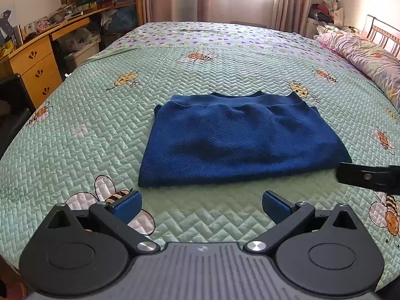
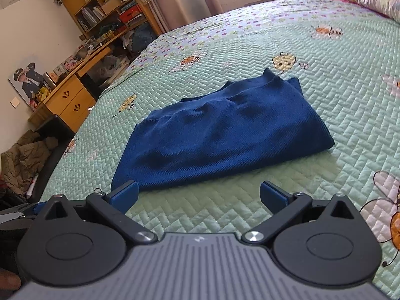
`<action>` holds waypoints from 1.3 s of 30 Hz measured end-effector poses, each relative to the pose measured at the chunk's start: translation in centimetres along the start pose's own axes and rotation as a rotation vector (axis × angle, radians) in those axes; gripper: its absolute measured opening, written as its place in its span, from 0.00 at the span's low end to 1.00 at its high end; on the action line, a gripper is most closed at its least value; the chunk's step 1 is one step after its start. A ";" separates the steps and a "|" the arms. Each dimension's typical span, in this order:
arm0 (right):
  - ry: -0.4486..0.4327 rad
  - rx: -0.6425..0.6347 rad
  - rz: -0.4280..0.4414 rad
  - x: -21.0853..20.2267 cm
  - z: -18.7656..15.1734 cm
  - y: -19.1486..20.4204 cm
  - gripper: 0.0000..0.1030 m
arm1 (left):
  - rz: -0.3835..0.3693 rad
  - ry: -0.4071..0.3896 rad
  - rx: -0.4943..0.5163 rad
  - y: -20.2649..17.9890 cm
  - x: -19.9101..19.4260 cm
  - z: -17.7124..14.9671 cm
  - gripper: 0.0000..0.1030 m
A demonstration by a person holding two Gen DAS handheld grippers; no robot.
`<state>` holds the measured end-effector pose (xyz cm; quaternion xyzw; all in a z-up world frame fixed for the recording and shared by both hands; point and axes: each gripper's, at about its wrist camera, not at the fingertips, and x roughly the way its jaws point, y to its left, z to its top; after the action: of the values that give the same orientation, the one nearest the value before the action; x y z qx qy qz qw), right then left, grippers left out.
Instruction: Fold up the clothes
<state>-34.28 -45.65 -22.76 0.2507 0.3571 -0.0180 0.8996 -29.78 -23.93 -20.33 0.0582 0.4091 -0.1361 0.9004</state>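
Note:
A dark blue knit garment (image 1: 240, 137) lies folded into a rough rectangle on the green quilted bedspread (image 1: 100, 130), its ribbed band along the far edge. My left gripper (image 1: 202, 205) stands open just short of the garment's near edge, nothing between its blue pads. A black finger of the other gripper (image 1: 367, 177) pokes in at the right, by the garment's near right corner. In the right wrist view the same blue garment (image 2: 220, 135) lies ahead, and my right gripper (image 2: 198, 197) is open, its left pad close to the near left corner.
The bed (image 2: 325, 50) with bee-print quilt spreads wide around the garment. A pink floral pillow (image 1: 367, 57) lies at the right. A wooden desk (image 1: 37, 60) and bookshelves (image 2: 107, 7) stand left of the bed. Brown clothing (image 2: 25, 155) lies on the floor.

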 end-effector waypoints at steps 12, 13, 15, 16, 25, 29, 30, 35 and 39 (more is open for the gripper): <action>0.000 0.069 -0.012 0.1 -0.4 -2.6 1.00 | 0.022 0.037 -0.037 1.9 1.6 -0.7 0.99; 0.003 0.072 -0.002 0.1 -0.4 -2.7 1.00 | 0.021 0.039 -0.034 2.0 1.7 -0.8 0.99; 0.010 0.087 0.024 0.1 -0.4 -3.2 1.00 | 0.020 0.036 -0.030 2.5 1.8 -0.8 0.99; 0.013 0.094 0.037 0.1 -0.5 -3.5 1.00 | 0.019 0.033 -0.034 3.0 1.8 -0.7 0.99; -0.004 0.270 0.214 0.1 1.7 -10.5 1.00 | -0.123 0.036 -0.096 10.2 5.6 2.1 0.99; -0.001 0.288 0.250 1.5 3.6 -13.9 1.00 | -0.147 0.073 -0.085 12.8 10.2 4.9 0.99; 0.005 0.298 0.250 2.1 4.1 -14.9 1.00 | -0.151 0.085 -0.089 13.3 11.6 5.7 0.99; 0.008 0.378 0.301 5.4 6.8 -20.2 1.00 | -0.199 0.160 -0.138 15.6 19.7 9.2 0.99; 0.020 0.395 0.320 8.4 9.1 -23.4 1.00 | -0.257 0.197 -0.121 15.8 24.5 11.0 0.99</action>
<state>-27.22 -69.09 -32.84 0.4751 0.3113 0.0576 0.8210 -1.81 -16.02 -31.60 -0.0359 0.5067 -0.2190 0.8331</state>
